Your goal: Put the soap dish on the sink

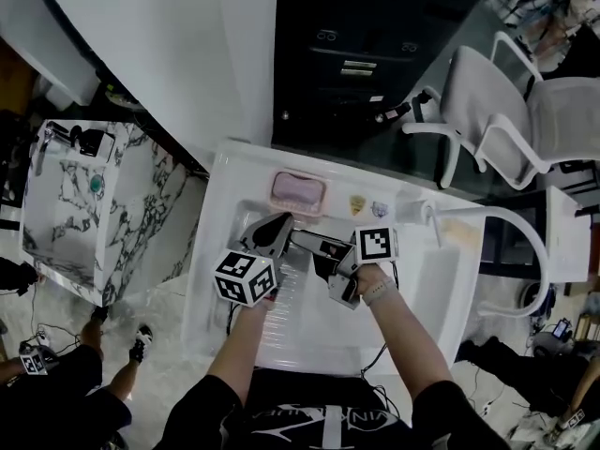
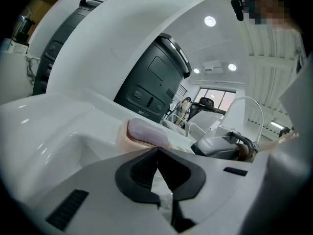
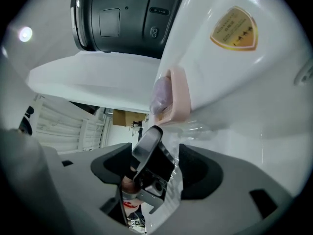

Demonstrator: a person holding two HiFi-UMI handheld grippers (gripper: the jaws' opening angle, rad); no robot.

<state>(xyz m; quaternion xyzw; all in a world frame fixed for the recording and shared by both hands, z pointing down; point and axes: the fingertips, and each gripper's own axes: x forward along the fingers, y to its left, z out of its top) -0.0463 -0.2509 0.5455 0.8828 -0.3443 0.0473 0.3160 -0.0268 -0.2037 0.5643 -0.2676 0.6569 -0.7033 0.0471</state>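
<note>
Conceivably the left gripper (image 2: pixel 157 153), pinching clear film (image 3: pixel 175 177), or the gaping right gripper (image 3: pixel 156 175) knocks the soap dish (image 1: pixel 298 193) off the sink's (image 1: pixel 225 186) far rim.

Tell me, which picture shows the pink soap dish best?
The head view: the whole soap dish shows from above, on the sink ledge. The left gripper view shows only its side, low down; the right gripper view shows it turned sideways, edge-on.

We see here a work or test room of office kind, not a home. A white sink (image 1: pixel 208 251) stands free in the middle of the frame. Grey office chairs (image 1: pixel 487 120) are at upper right, a black cabinet (image 1: pixel 366 54) at the top and a marble washstand (image 1: pixel 75 214) at left.
</note>
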